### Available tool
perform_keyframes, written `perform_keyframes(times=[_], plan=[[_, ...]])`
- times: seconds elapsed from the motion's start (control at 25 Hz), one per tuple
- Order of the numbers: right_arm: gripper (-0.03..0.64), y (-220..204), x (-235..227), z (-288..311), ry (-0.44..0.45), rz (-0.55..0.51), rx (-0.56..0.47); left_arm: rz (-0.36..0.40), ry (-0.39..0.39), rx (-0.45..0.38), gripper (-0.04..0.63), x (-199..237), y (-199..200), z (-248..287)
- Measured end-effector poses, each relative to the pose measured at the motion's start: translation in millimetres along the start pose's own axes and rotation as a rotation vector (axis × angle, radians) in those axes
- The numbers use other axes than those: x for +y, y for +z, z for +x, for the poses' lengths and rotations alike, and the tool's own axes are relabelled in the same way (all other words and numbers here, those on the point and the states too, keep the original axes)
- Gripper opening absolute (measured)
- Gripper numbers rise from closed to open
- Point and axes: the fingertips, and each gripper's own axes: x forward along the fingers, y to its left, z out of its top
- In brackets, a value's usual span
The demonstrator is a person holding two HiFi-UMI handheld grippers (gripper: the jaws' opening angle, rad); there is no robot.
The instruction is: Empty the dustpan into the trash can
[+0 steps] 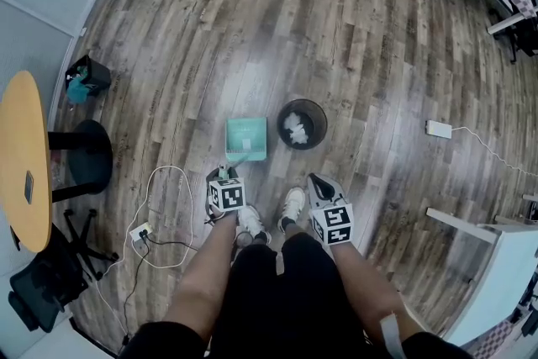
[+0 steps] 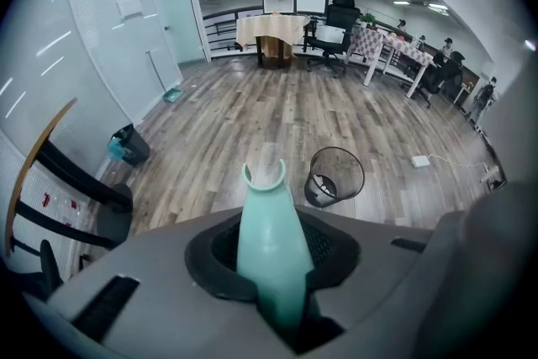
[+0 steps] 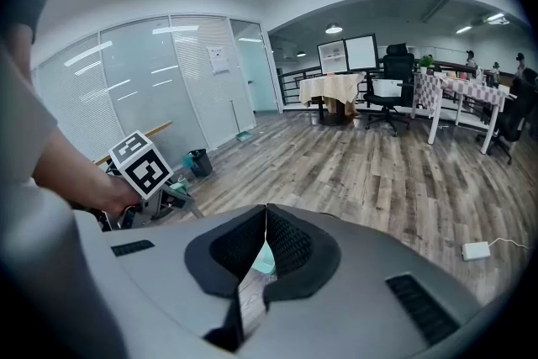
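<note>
Head view, nearest first: the person's shoes (image 1: 292,204) stand on the wooden floor (image 1: 353,29), with the left gripper (image 1: 224,177) just ahead of the left foot and the right gripper (image 1: 319,185) beside the right foot. In the left gripper view, the left gripper's (image 2: 271,269) jaws are part-way closed and clamped on the teal handle (image 2: 267,223) of the dustpan (image 1: 246,139), which runs up between the pads. The right gripper view shows that gripper (image 3: 266,219) with its jaw tips drawn together and nothing held between them. It is idle, apart from the pan.

Just past the left gripper, the dustpan lies flat and low, seemingly on the floor, its tray pointing away from the person. Immediately to its right, close but not touching, stands the black mesh trash can (image 1: 302,124), upright, with white scraps (image 1: 295,129) inside. I can make out no litter on the pan's tray.

My reading is that the tipping looks done and the pan is at the set-down stage. The next move would then call for loosening the left jaws and lifting clear without dragging the handle. If any debris remains, the pan must first be raised, carried right over the can's rim and tilted, without knocking the light can over
</note>
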Motion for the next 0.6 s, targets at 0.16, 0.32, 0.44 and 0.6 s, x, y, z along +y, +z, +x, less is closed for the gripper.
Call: perform_keyframes(times=[0.16,0.32,0.44,0.6], plan=[[0.025,5,9,-2,0.015,-0.034,-0.010,-0.016,-0.013,-0.003,0.101,3,-6,-3],[0.025,9,15,-2,0.020,-0.048,-0.016,-0.071,-0.054,0.003,0.224,2,-12,-6],[0.025,12,19,-3,0.025,-0.062,-0.022,-0.065,-0.068,-0.019,0.264,1,-10,-15],[0.025,16,27,-3,0.032,-0.078,-0.035,-0.041,-0.069,-0.064,0.276,5,-3,-41]])
